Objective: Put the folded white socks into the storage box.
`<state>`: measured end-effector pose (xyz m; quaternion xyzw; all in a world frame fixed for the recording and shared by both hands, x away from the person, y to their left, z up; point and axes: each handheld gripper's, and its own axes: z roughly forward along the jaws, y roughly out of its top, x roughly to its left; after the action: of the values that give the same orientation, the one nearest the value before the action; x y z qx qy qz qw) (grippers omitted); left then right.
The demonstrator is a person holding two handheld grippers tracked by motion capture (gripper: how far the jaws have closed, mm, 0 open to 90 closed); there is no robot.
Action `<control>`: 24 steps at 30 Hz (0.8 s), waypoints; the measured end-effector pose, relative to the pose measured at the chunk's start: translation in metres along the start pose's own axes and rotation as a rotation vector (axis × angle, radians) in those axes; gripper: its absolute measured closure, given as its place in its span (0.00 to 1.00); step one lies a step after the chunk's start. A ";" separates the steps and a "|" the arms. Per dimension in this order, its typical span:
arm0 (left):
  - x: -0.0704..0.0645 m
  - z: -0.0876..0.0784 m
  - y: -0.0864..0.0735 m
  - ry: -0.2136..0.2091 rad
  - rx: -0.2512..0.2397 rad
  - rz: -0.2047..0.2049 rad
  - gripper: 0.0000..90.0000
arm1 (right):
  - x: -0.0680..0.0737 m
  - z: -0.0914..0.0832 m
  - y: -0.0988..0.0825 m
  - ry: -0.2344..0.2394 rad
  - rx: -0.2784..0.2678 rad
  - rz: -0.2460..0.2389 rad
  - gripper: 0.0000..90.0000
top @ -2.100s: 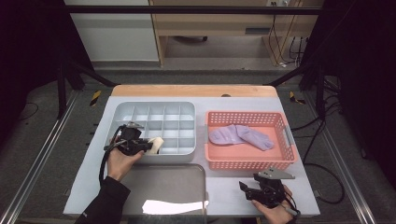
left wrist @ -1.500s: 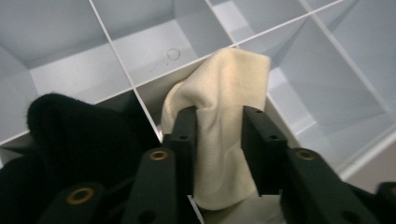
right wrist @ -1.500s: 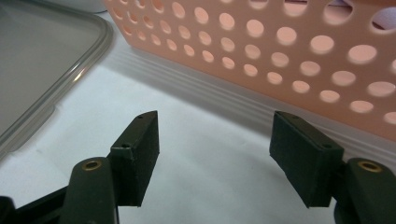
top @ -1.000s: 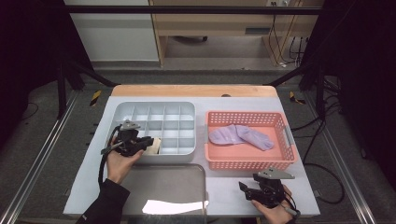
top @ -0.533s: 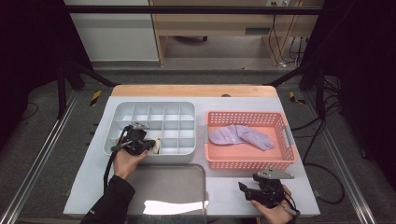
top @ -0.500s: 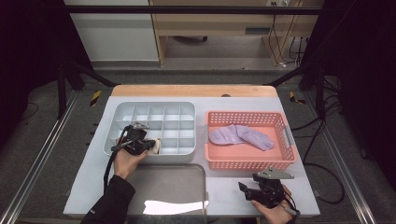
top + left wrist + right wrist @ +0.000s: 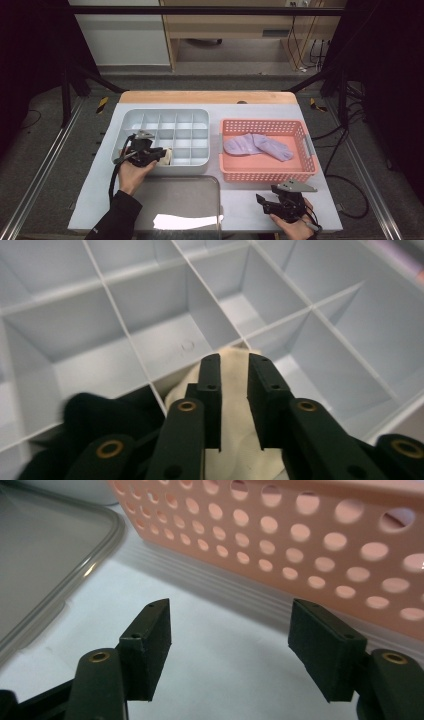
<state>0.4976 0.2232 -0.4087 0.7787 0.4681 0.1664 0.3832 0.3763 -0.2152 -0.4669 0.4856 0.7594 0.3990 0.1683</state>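
The left hand-held gripper (image 7: 161, 154) hovers over the near left corner of the grey divided tray (image 7: 165, 116), its jaws set over a cream sock (image 7: 235, 440) that sits in a near-row compartment, bunched against the thin divider walls. The jaws have just been opening; a narrow gap stands between them with the sock showing through it, and the pads do not press the cloth. A dark sock (image 7: 107, 415) fills the compartment just beside it in the left gripper view. The other compartments farther into the tray lie bare.

The right hand-held gripper (image 7: 267, 202) rests low at the near right of the desk (image 7: 97, 195), jaws spread wide with nothing between them, pointing at the near wall of the pink basket (image 7: 265, 175). Bare desk lies under and ahead of its jaws up to that wall.

A purple sock (image 7: 257, 146) lies flat inside the basket. A clear lid (image 7: 175, 200) lies at the desk's near edge, between the two hands, its rounded corner close to the basket's near left corner. A slim strip of desk separates tray and basket.
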 end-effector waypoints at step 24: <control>-0.022 -0.076 -0.066 -0.029 -0.252 -0.015 0.48 | 0.007 -0.033 0.024 0.006 -0.170 0.008 0.34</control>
<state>0.3996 0.2559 -0.4065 0.7231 0.4438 0.2097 0.4860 0.3667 -0.2187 -0.4267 0.4715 0.7214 0.4639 0.2051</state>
